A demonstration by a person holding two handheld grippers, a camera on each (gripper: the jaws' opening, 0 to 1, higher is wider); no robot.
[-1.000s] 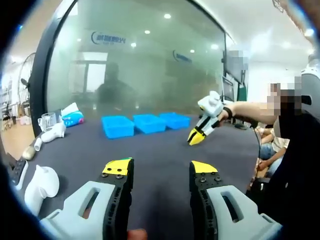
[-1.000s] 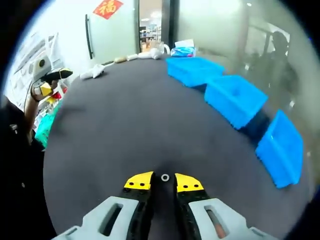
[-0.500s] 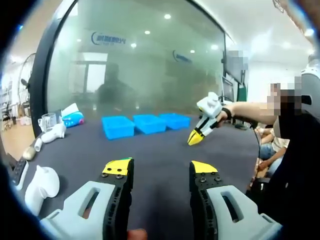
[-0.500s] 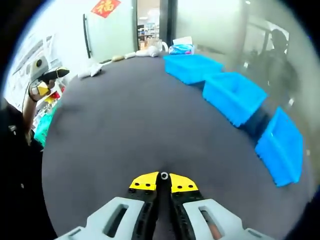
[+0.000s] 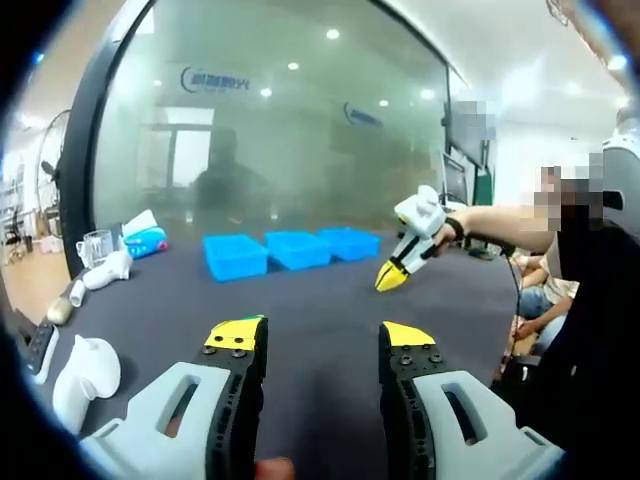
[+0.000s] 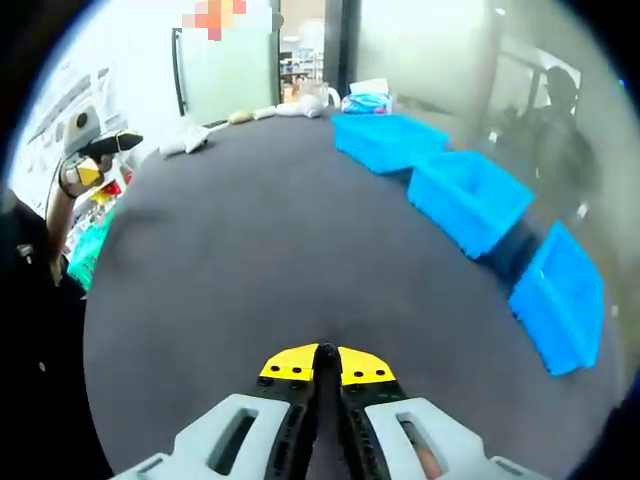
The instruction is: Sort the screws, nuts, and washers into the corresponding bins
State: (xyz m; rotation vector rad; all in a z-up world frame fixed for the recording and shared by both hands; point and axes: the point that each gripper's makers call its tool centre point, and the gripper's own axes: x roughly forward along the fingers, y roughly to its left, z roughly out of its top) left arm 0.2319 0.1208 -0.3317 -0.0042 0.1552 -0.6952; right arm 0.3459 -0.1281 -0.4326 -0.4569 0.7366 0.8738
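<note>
right gripper (image 6: 322, 352): jaws pinched on a small ring, likely washer (image 6: 325, 349), at the tips | blue bins (image 6: 470, 200) lie ahead-right across the dark surface (image 6: 250, 250) | left gripper (image 5: 322, 340): jaws apart, empty, farther back

Matt dark cloth on the table (image 6: 250, 250); glossy blue plastic bins (image 6: 465, 195); frosted, smooth glass wall (image 5: 280, 130).
</note>
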